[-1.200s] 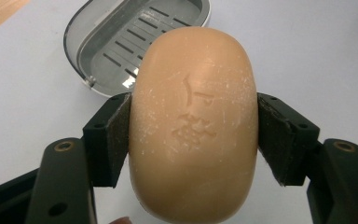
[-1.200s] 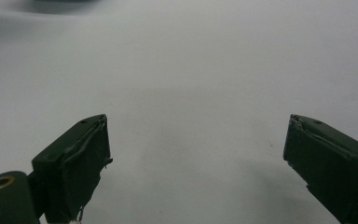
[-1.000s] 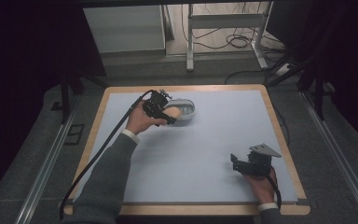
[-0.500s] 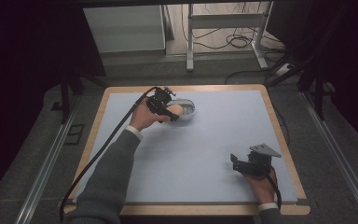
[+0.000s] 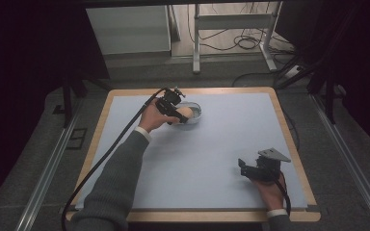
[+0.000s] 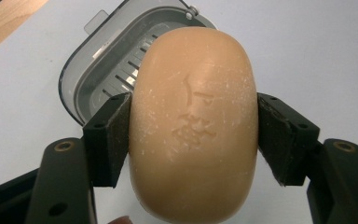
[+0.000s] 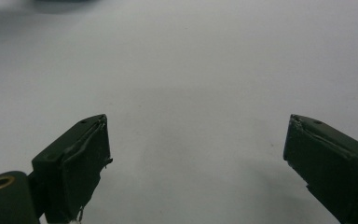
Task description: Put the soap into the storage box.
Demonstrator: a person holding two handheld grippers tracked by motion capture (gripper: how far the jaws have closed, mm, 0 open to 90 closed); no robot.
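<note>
Currently the left gripper (image 6: 193, 135) is clamped on a tan oval soap bar (image 6: 193, 126), one black pad (image 6: 114, 135) pressed to each long side, bar spanning the full gap between the jaws. Left gripper view has the bar held above a grey soap dish (image 6: 91, 74) with a slotted drain insert; the bar covers most of the dish's right side, and whether it touches the dish I can't tell. An embossed mark sits on the bar's top face, not legible. High view puts the left gripper (image 5: 176, 113) at the far-left part of the bench (image 5: 212, 144), soap (image 5: 184, 113) at the near edge of the dish (image 5: 195, 111), hand (image 5: 155, 118) wrapped behind the gripper, grey sleeve (image 5: 118, 178) running back to the bottom edge and a black cable (image 5: 111, 149) trailing off alongside it. Right gripper (image 7: 196, 158) is wide open and holds nothing, only bare pale bench surface between its pads (image 7: 81, 158). High view shows it (image 5: 244, 167) near the front-right corner of the bench, well apart from the dish, grey three-cornered plate (image 5: 273, 154) on top, hand (image 5: 270, 190) behind it. Bench is a pale blue-grey mat with a wooden border (image 5: 289, 139); that border also shows as a tan strip at the top-left of the left gripper view. No readable labels on gripper or dish.
</note>
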